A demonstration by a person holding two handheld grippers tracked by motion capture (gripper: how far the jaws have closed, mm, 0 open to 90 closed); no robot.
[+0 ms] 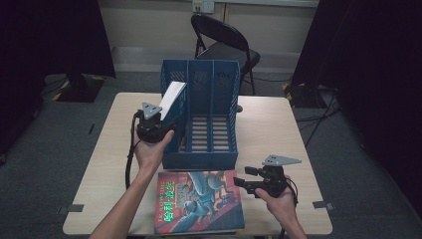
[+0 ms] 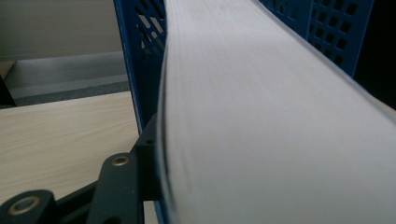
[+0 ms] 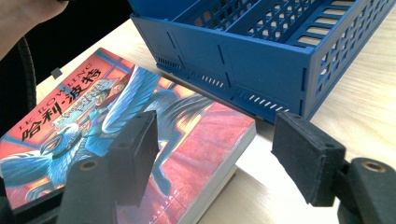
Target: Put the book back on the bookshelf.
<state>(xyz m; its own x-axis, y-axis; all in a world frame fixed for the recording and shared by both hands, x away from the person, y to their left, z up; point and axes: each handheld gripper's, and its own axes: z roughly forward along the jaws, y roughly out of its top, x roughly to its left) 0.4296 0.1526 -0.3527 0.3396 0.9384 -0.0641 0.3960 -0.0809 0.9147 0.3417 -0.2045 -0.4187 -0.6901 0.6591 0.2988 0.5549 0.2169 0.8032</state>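
A thick book stands tilted in the left compartment of the blue three-slot file rack. My left gripper is at its near edge, with the white page block between the jaws. One finger sits right beside the cover, with no clear press on it; the other is hidden behind the pages. A second book with a red and blue picture cover lies flat in front of the rack. My right gripper hovers at that book's right edge, open, with nothing held between its pads.
The rack's middle and right compartments hold nothing. The wooden table has bare surface on both sides of the rack. A black folding chair stands behind the table, and dark curtains hang at both sides.
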